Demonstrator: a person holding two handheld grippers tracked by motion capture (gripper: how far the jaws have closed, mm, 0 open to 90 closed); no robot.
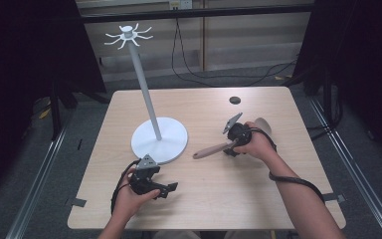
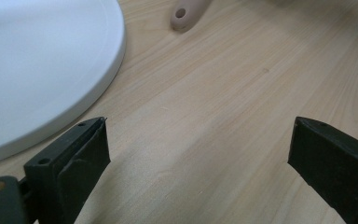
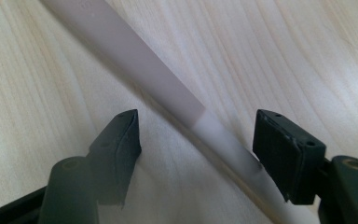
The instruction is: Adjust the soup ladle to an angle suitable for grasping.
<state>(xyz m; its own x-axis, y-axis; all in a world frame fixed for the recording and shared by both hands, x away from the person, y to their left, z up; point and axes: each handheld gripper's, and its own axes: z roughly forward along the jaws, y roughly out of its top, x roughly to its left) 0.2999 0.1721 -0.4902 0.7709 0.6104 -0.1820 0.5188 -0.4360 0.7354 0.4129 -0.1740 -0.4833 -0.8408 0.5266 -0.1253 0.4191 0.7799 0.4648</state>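
The long utensil with a dusty-pink handle and a paler spoon-like head (image 1: 219,148) lay flat on the light wooden bench (image 1: 258,199), right of centre, its handle end pointing toward the white stand and its head hidden partly behind the right hand. It looked light, stiff and smooth, probably silicone over a rigid core, so it would likely lift easily but could swivel or slip if pinched near one end; the straight stretch of the handle, close to the middle of its length, seemed the soundest place to take hold. The right gripper (image 1: 233,142) sat over just that stretch, and in the right gripper view the handle (image 3: 135,60) ran diagonally between the two jaws, which stood spread apart on either side and had not closed on it. The hole in the handle's tip (image 2: 181,13) showed in the left gripper view. The left gripper (image 1: 166,189) rested low at the near edge, jaws wide apart and empty. Just beside it stood the round white base (image 1: 159,139) of a tall white pole (image 1: 146,89) crowned with curved hooks (image 1: 128,35). A small black disc (image 1: 235,100) lay near the far edge.
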